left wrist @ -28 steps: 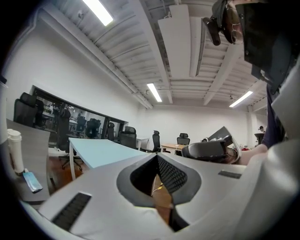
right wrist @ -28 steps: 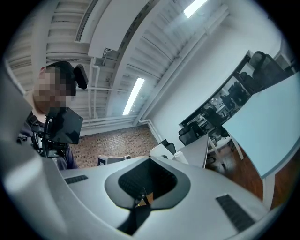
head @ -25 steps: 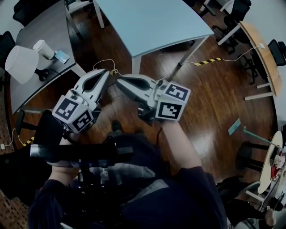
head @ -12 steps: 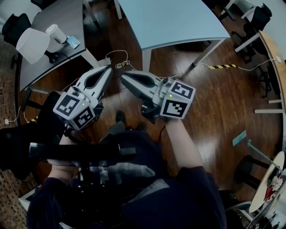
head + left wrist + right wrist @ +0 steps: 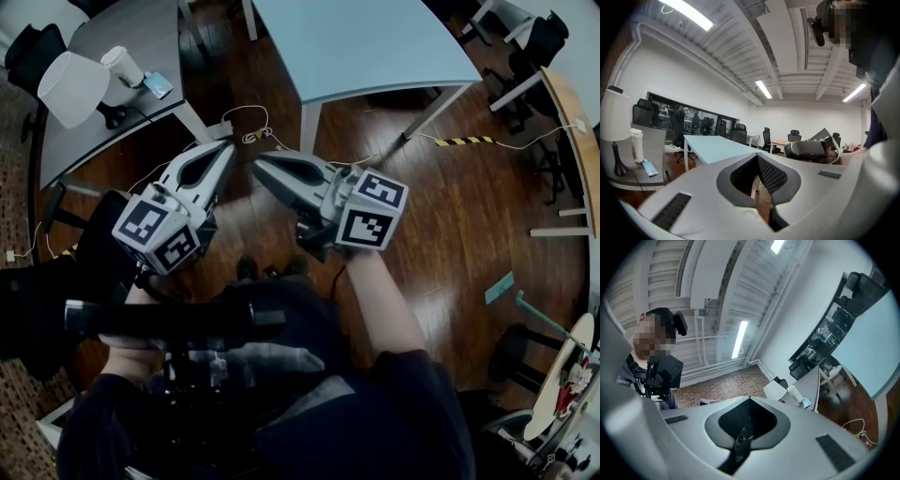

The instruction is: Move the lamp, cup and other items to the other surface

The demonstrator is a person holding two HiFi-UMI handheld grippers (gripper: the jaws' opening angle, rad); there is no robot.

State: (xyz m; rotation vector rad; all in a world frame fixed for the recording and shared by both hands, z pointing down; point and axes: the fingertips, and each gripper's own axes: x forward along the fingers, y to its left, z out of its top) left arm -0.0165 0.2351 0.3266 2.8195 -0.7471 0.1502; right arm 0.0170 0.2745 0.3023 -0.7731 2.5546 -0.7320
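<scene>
Left gripper (image 5: 228,147), right gripper (image 5: 259,163): jaws together, empty; black-white square markers (image 5: 367,228) on both. Lamp (image 5: 73,88), cup (image 5: 123,66) on far-left grey bench (image 5: 150,37).

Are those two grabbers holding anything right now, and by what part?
Nothing is held: left gripper and right gripper both have jaws shut, empty. Lamp and cup stand untouched.

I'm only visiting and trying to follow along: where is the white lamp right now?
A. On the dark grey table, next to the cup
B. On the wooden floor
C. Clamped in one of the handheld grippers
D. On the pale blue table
A: the head view shows the lamp standing on the grey table, right beside the cup.
</scene>
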